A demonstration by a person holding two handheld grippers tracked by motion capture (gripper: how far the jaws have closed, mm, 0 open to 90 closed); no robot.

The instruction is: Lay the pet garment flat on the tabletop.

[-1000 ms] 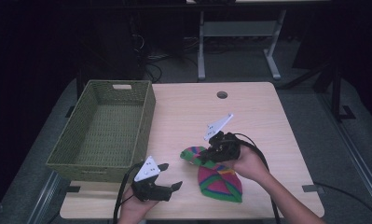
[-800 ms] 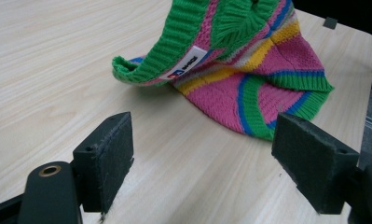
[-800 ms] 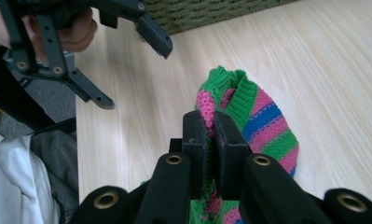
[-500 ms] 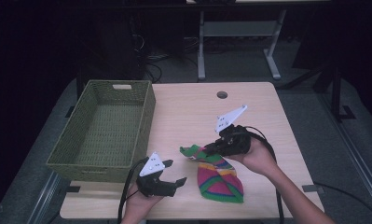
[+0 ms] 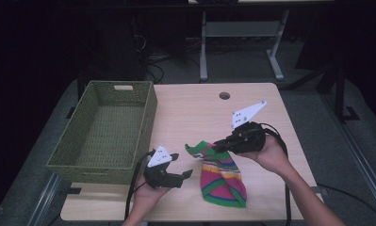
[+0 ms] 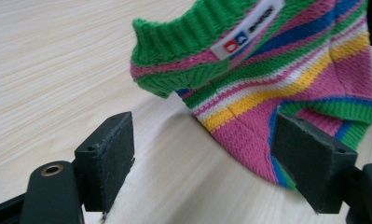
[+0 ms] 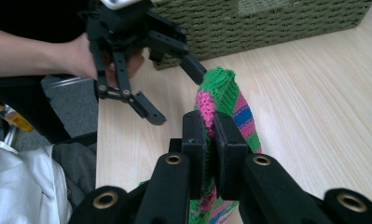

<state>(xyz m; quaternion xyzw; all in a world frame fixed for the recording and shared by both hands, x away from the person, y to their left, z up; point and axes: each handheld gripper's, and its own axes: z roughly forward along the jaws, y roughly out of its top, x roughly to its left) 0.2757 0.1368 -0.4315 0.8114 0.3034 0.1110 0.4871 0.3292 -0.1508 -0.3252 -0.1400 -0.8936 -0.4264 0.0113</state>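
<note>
A striped knit garment [image 5: 221,181] in pink, green, yellow and blue lies on the wooden table [image 5: 200,113] near its front edge. My right gripper [image 5: 217,147] is shut on the garment's green upper edge and holds that part off the table; in the right gripper view the pads [image 7: 210,154] pinch the knit [image 7: 221,88]. My left gripper [image 5: 183,165] stands open just left of the garment. In the left gripper view its jaws [image 6: 207,163] are wide apart, low over the table, with the garment's green cuff and label [image 6: 277,79] ahead and nothing gripped.
A green woven basket [image 5: 150,113] with nothing in it stands at the table's left; its wall [image 7: 267,23] is behind the left gripper [image 7: 176,93] in the right gripper view. A cable hole [image 5: 224,95] sits at the table's far middle. Dark desks and cables lie beyond.
My right gripper has risen and moved right, pulling the garment's top edge up with it. The left gripper has moved a little right toward the garment, still open.
</note>
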